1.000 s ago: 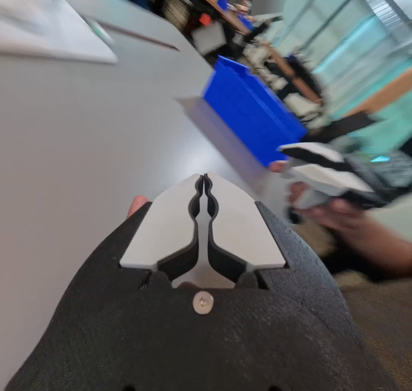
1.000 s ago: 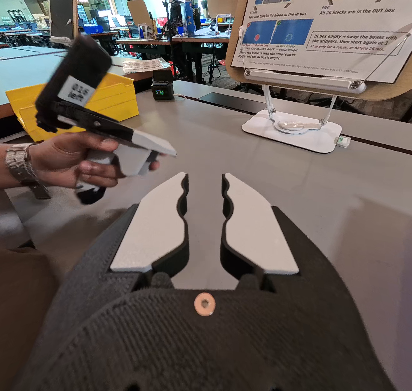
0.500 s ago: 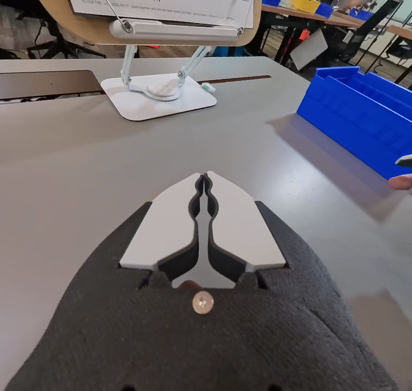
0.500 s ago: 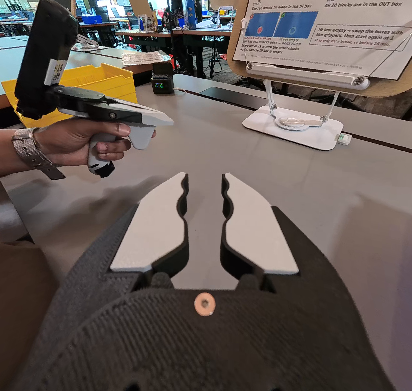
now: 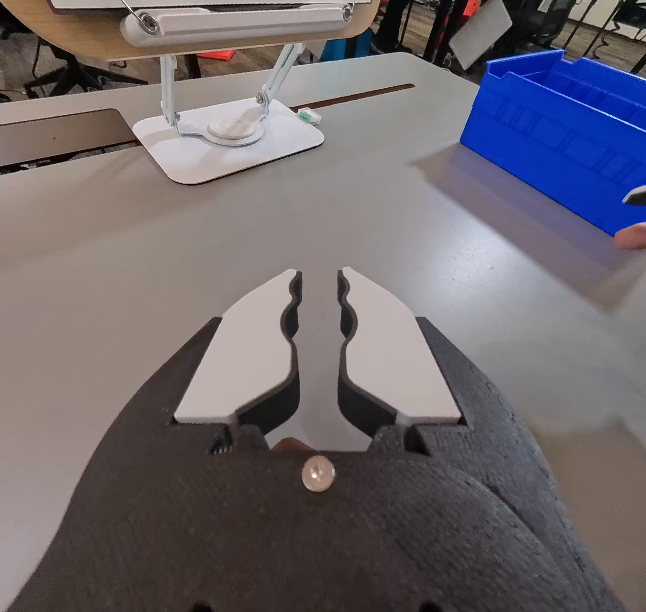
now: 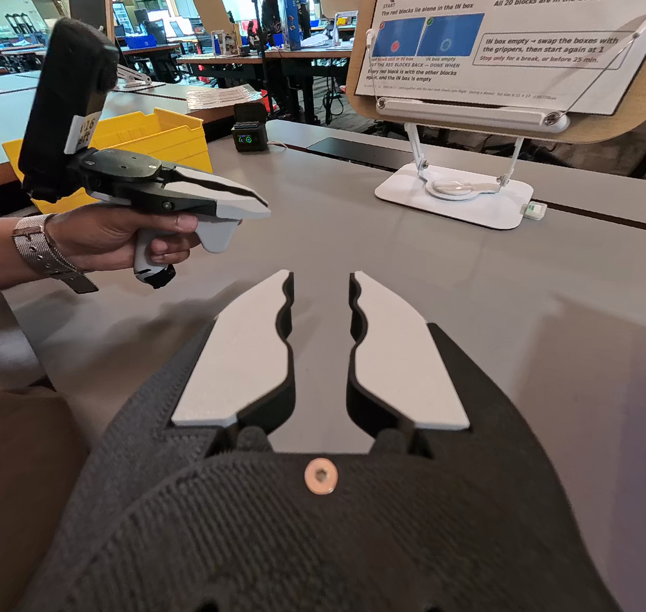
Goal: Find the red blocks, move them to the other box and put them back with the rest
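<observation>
A: Progress? Any red blocks found?

B: None in sight in either view. Looks like the very start, or between rounds: nothing gripped, nothing mid-transfer. All moving left to do, judging by the frames.

A: Jaws?

B: Left gripper (image 5: 317, 272): jaws parted by a narrow gap, empty. Right gripper (image 6: 321, 273): jaws a bit wider, also empty. Both hovering over bare desk (image 5: 105, 246), pointing toward the white stand (image 5: 229, 141) holding the instruction sheet (image 6: 507, 36).

A: Boxes?

B: 2 visible. Blue box (image 5: 559, 123) at the right of the left wrist view, on the desk, open top. Only the inside of the far wall and rim showing, floor hidden, so contents impossible to tell. Yellow box (image 6: 146, 137) at far left in the right wrist view, behind the hand (image 6: 115, 239) on the left gripper's handle; interior hidden too.

A: So block location unknown?

B: Correct. Presumably inside 1 of the 2 boxes, unconfirmed. Need a look over a rim first.

A: Other clutter?

B: Small black device (image 6: 249, 137) with green lights near the yellow box. Small white-green tag (image 5: 309, 115) beside the stand base.
</observation>
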A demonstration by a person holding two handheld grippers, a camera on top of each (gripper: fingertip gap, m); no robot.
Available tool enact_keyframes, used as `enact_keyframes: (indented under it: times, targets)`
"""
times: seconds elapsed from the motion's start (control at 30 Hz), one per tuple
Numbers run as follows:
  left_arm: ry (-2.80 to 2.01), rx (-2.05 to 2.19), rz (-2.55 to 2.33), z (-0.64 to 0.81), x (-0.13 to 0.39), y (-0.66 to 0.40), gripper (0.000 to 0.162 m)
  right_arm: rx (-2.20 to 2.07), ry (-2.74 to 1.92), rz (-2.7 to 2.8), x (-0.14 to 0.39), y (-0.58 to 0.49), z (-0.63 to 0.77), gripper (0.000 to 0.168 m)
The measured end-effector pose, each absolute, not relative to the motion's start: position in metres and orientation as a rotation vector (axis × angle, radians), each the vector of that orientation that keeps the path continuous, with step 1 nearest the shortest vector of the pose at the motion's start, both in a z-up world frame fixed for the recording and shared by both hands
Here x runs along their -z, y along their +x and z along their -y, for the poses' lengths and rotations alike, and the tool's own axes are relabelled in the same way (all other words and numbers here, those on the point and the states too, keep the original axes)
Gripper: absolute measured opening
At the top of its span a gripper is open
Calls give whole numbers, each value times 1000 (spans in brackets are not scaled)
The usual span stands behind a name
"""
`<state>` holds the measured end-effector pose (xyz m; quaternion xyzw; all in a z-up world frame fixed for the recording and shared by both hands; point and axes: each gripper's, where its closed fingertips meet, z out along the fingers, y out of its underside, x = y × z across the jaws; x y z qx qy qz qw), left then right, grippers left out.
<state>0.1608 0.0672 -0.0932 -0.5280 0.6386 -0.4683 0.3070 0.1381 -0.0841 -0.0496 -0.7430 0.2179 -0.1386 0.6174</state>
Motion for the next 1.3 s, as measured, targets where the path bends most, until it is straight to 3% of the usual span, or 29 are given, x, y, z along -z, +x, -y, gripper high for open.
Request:
enact_keyframes:
  times: [0.2,0.43,0.63,0.77,0.93,1.03,1.17,1.3]
  targets:
    - [-1398,1244,-1709,-64,94,159,20,521,-1599,-556,6,172,131,34]
    - [-1397,1262,-1758,-54,98,155,21,1131,-1300,-926,-56,239,336,38]
    - [-1395,1277,-1803,-43,101,154,22,1284,-1143,-1338,4,261,483,43]
    - [-1381,1264,-1809,-43,102,153,22,1231,-1372,-1508,61,276,510,65]
    - [-1417,1280,-1809,-43,104,152,21,875,-1523,-1580,104,293,520,66]
    - [-1442,1278,-1787,-47,104,152,21,714,-1564,-1592,110,306,534,74]
    - [-1460,1258,-1762,-52,103,152,20,319,-1724,-1478,104,313,518,71]
    - [-1464,1244,-1776,-47,107,153,20,298,-2061,-1381,117,320,504,60]
